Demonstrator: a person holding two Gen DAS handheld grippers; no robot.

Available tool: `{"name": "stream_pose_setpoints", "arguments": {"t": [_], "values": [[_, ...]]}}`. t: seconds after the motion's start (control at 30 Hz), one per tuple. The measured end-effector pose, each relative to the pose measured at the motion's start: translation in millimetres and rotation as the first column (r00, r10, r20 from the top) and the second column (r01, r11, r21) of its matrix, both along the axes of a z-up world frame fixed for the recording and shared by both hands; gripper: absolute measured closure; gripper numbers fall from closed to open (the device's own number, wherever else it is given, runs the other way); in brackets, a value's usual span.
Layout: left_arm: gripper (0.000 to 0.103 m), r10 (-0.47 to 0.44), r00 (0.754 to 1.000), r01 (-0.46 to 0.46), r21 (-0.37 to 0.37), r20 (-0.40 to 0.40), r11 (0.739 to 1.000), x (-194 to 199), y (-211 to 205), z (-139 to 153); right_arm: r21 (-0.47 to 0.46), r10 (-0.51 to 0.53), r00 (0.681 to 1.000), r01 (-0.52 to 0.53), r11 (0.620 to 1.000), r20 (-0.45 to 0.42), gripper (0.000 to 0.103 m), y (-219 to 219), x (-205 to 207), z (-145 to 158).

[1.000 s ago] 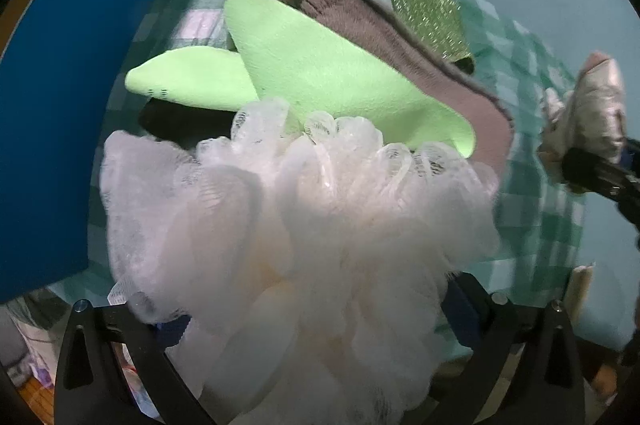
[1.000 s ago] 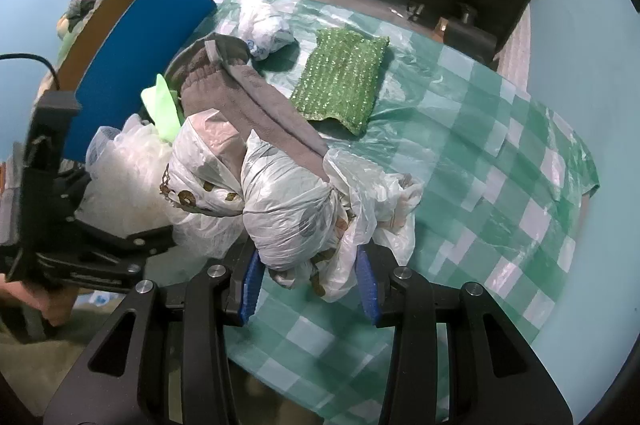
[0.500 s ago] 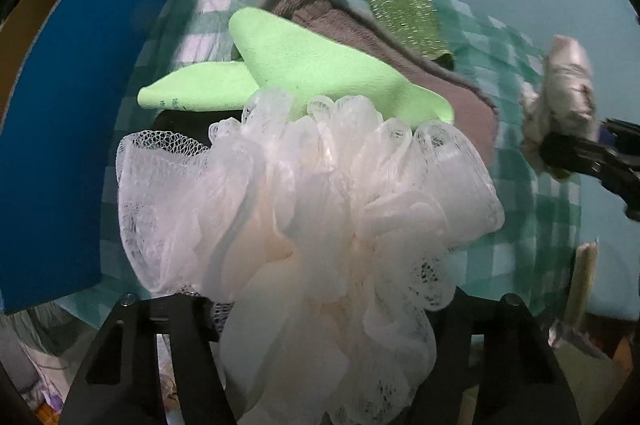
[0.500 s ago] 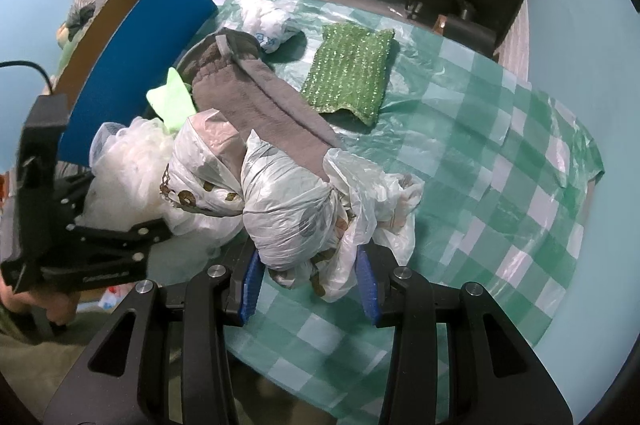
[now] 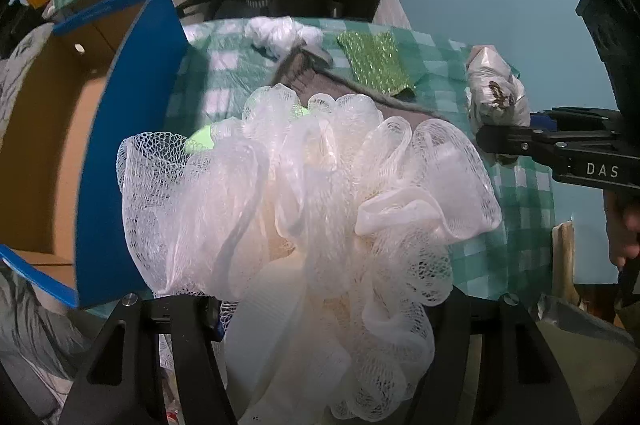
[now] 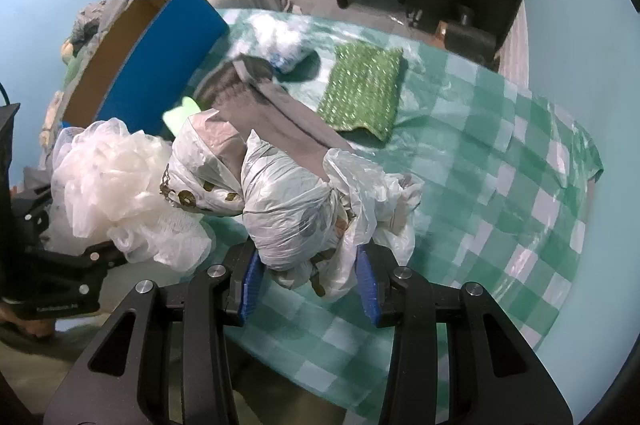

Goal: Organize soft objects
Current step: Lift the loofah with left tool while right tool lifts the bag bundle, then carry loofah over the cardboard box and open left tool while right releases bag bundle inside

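The right tongs [image 6: 308, 281] are clamped on a knotted plastic bag bundle [image 6: 292, 213], its blue pads pressing either side of the crumpled tail. Left of the tongs, the left tongs [image 6: 76, 265] grip a white mesh bath pouf [image 6: 116, 177]. Beyond the bundle a grey sock [image 6: 276, 113] lies on the desk [image 6: 500, 161], with a scrap of lime green cloth [image 6: 180, 115] showing at its left edge. Farther off, a green glittery scrubbing pad [image 6: 364, 89] lies flat, beside a crumpled white bag [image 6: 280, 41]. Up and left stands an open blue cardboard box [image 6: 160, 53]
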State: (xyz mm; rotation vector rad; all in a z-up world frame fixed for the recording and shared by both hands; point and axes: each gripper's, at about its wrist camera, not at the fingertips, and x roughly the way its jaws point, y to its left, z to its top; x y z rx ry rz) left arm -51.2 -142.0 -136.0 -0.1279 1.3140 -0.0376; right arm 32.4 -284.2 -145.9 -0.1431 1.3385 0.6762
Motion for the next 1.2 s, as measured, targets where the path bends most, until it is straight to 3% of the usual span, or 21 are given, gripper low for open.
{"name": "stream_pose_setpoints", "arguments": {"t": [0.7, 1.2], "values": [[0.038, 0.057, 0.992, -0.057, 0.001, 0.11, 0.998, 6.7, 57.6, 65.8, 0.048, -0.034, 0.996, 0.031, 0.998, 0.078, 0.063, 45.8, 0.2, 63.1], [0.038, 0.08, 0.988, -0.081, 0.0, 0.134, 0.997, 6.3, 109.8, 81.9, 0.075, -0.024, 0.994, 0.016, 0.997, 0.106, 0.063, 95.7, 2.1, 84.6]]}}
